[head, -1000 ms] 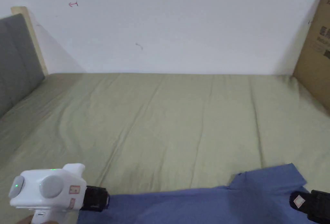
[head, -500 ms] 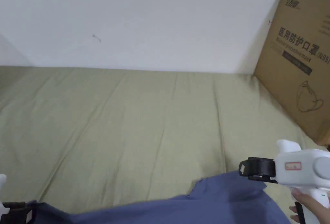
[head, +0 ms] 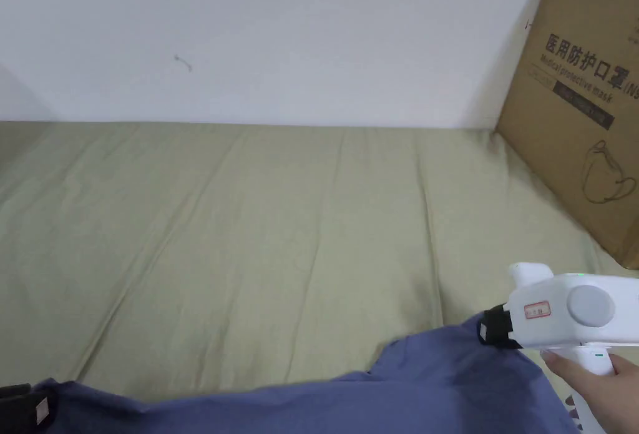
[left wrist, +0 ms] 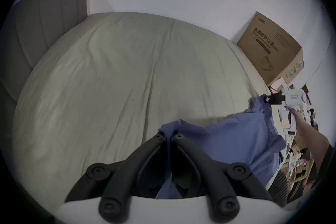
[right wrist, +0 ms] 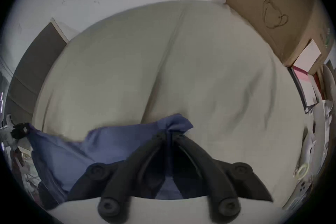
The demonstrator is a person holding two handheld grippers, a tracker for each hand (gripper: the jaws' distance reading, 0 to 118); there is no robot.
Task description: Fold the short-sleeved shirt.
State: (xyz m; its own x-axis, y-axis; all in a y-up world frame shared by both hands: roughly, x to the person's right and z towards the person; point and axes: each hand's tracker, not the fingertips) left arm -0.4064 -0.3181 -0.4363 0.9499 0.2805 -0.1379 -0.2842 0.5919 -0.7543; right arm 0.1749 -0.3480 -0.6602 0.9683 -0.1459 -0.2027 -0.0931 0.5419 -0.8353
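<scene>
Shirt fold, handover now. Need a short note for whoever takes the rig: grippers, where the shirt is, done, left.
Left gripper: shut on the blue shirt, pinching one end of its upper edge.
Right gripper: shut on the shirt too, at the opposite end of that edge, nearer the cardboard box.
Shirt: stretched between both grippers at the near edge of the bed. Whether its lower part rests on the bed cannot be told.
Done: both ends gripped, no fold visible yet.
Left: lay it flat on the sheet, then fold.
</scene>
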